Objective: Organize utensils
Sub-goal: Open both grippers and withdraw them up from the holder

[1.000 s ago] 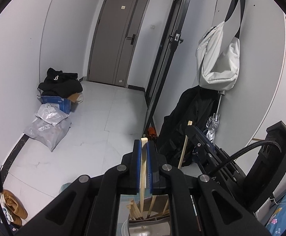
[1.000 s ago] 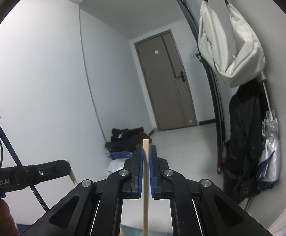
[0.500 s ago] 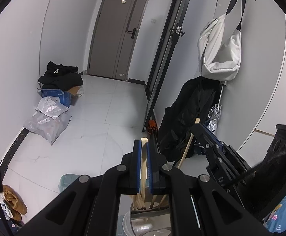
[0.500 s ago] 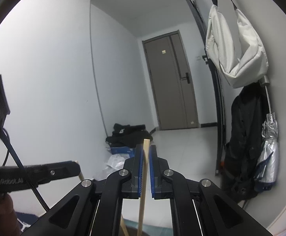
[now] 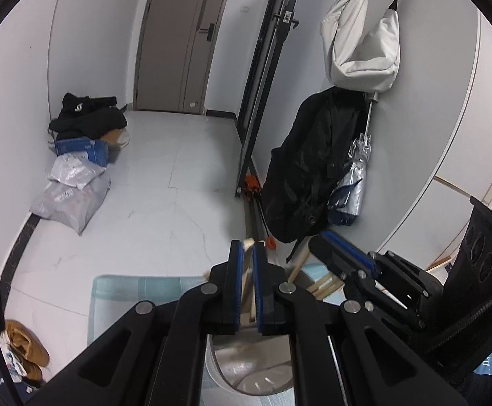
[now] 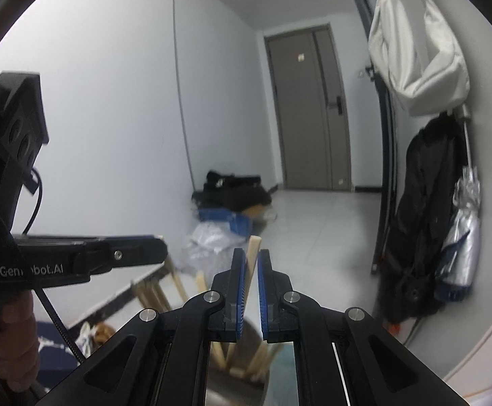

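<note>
White walls (image 6: 110, 101) and a pale tiled floor (image 5: 164, 209) lead to a grey-brown door (image 5: 178, 34).

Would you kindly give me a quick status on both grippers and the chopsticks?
Left gripper shut on a pale wooden chopstick. Right gripper opening, second wooden chopstick between its fingers. Both above the metal holder of chopsticks; nothing blocking.

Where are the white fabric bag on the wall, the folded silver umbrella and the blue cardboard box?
white fabric bag (image 5: 364, 50): left wrist view, middle of its body.
folded silver umbrella (image 5: 355, 176): left wrist view, its folded canopy.
blue cardboard box (image 5: 82, 149): left wrist view, its front face.
</note>
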Motion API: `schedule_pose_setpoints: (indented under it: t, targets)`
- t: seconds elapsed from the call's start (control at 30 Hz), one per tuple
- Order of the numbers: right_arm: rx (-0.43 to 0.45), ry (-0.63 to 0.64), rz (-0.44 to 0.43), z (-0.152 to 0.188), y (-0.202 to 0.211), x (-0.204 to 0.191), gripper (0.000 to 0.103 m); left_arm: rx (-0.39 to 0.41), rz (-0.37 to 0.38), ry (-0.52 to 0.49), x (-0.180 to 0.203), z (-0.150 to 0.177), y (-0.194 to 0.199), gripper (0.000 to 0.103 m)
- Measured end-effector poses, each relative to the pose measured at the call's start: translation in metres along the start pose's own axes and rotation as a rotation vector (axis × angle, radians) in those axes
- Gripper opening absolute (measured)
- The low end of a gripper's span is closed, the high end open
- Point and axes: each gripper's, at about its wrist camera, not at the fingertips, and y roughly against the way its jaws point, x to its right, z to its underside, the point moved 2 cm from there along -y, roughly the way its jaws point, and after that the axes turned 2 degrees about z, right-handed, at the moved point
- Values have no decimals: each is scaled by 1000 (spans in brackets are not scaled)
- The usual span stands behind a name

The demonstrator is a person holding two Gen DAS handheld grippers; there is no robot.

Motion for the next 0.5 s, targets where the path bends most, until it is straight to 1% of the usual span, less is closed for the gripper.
schedule_pose_setpoints:
  t: [0.07,0.1,0.13,0.17,0.23,0.27,0.33,0.37,0.4,0.43,0.5]
  targets:
    - [-29,12,-8,7,2,-3,9,0,-14,16,-3,4,1,3]
    - [-30,20,-6,10,6,-5,9,-12,-19,17,-3,6,-1,4]
    - [-33,29,-12,11,11,-7,9,-30,-29,24,-4,7,-2,8]
    - [-38,34,-19,12,14,-9,9,-40,-36,38,-5,8,-1,9]
    - [-47,41,-19,13,24,-12,15,-35,-36,59,-5,8,3,11]
    - [-49,40,-21,14,29,-12,19,-27,-54,65,-4,9,8,12]
    - [-48,32,-17,16,41,-10,26,-9,-70,79,-1,10,17,19]
    - [-47,27,-11,17,47,-10,31,1,-70,86,0,10,22,22]
    - [-46,24,-10,17,51,-10,32,13,-73,90,1,11,26,33]
    - [-42,23,-7,17,58,-10,32,33,-84,96,3,11,32,47]
    - [-31,28,4,15,71,-12,35,77,-97,109,6,13,47,62]
